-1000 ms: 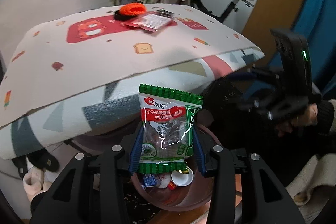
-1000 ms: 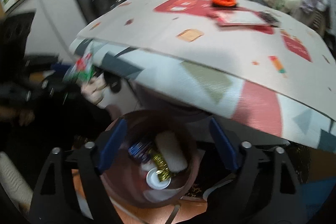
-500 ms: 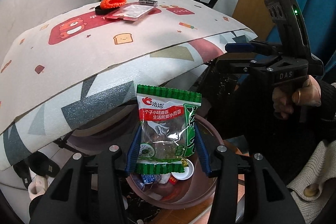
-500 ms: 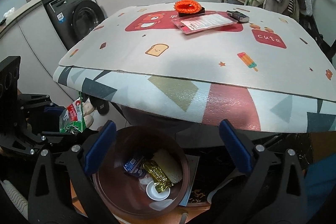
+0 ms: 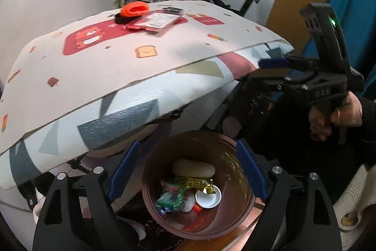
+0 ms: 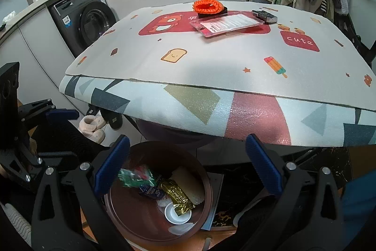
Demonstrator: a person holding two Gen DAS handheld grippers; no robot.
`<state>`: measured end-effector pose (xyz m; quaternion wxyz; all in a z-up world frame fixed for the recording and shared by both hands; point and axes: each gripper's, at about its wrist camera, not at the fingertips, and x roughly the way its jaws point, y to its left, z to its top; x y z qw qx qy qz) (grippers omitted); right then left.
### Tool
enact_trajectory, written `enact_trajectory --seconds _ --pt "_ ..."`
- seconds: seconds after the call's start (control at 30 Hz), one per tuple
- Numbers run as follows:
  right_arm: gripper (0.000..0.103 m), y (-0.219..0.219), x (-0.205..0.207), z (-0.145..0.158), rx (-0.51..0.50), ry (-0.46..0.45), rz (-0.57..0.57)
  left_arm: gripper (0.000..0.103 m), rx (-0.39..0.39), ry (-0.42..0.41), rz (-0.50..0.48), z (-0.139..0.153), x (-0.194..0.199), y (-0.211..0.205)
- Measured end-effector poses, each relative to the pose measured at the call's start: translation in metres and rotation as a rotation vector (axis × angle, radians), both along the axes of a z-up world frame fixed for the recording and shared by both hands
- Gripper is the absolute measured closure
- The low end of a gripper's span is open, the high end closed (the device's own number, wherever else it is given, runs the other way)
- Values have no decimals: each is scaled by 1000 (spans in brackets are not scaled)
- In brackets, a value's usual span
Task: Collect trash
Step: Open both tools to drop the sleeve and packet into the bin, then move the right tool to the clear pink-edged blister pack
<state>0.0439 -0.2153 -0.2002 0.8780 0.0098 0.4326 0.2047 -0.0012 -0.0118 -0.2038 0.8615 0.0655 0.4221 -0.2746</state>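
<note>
The left gripper point(image 5: 188, 171) hangs over a round brown plastic trash bin point(image 5: 237, 215), its 2 blue-padded jaws opening with nothing between them. The green snack packet point(image 5: 170, 200) lies inside the bin among a gold foil wrapper point(image 5: 198, 182) and a white cup lid point(image 5: 208, 198). The right gripper point(image 6: 188, 164) is spread wide and empty above the same bin.

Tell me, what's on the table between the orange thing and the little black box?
A clear red-edged packet lies between the orange thing and the black box on the table, touching or overlapping both. The right wrist view shows it best.
</note>
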Motion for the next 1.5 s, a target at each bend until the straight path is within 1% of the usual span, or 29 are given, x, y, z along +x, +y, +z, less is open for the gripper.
enact_trajectory --seconds 0.17,0.37,0.5,0.73,0.9,1.17,1.3,1.43,1.5 --pt "6 2 2 -3 -17 11 -5 14 0 -31 67 6 3 9" --pt "6 2 6 -1 -34 28 -14 13 -15 -45 115 16 9 19" --pt "6 -3 13 2 -40 43 -40 13 -41 -57 141 27 16 27" --pt "6 -13 32 14 -49 42 -76 11 -37 -124 167 50 39 40" --pt "6 -19 55 26 -64 25 -106 10 -38 -170 192 69 62 51" --pt "6 -26 97 40 -70 15 -147 6 -4 -243 286 98 104 69" --pt "6 -29 118 40 -76 19 -162 6 0 -240 317 103 127 73" --pt "6 -31 140 35 -68 30 -172 6 9 -237 314 100 148 75" --pt "8 -32 152 31 -62 33 -180 6 10 -226 323 99 159 77"
